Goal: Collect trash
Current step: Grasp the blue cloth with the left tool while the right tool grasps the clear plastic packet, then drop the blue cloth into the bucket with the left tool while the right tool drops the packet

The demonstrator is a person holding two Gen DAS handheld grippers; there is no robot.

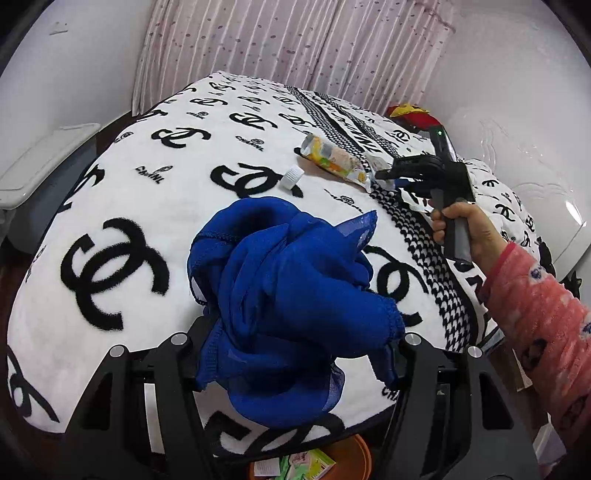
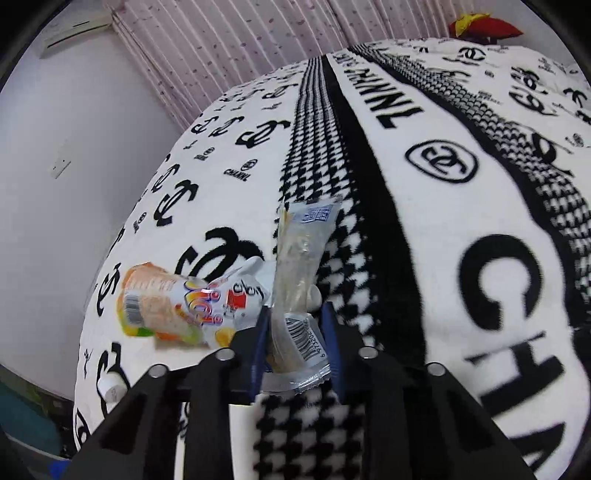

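A bed under a white blanket point(image 1: 122, 192) printed with black logos is shown from both wrist views. Three pieces of trash are counted on it: a clear wrapper point(image 2: 301, 258), an orange-and-white wrapper point(image 2: 177, 306) and one white bottle cap point(image 1: 291, 178).

The clear wrapper is seen between the blue pads of the right tool point(image 2: 297, 343), its barcoded end low in the gap; the pads stand close on either side of it and appear clenched on it, over the houndstooth stripe of the blanket. The orange-and-white wrapper lies just to the left of that tool, touching or overlapping the clear one. The cap rests near the blanket's left edge in the right wrist view and just beside the orange wrapper's far end in the left wrist view.

One bunched blue cloth point(image 1: 280, 295) is held in the left tool point(image 1: 295, 350); its fingertips are hidden by the folds, and much of the blanket's middle is blocked from that view.

The right tool is held by one hand point(image 1: 465, 229) in a pink patterned sleeve point(image 1: 539, 314).

An orange bin point(image 1: 354, 458) with paper scraps inside is partly visible below the bed's near edge. A pink dotted curtain point(image 1: 295, 44) hangs behind the bed, and a red-and-yellow thing point(image 2: 480, 24) sits at the far corner.
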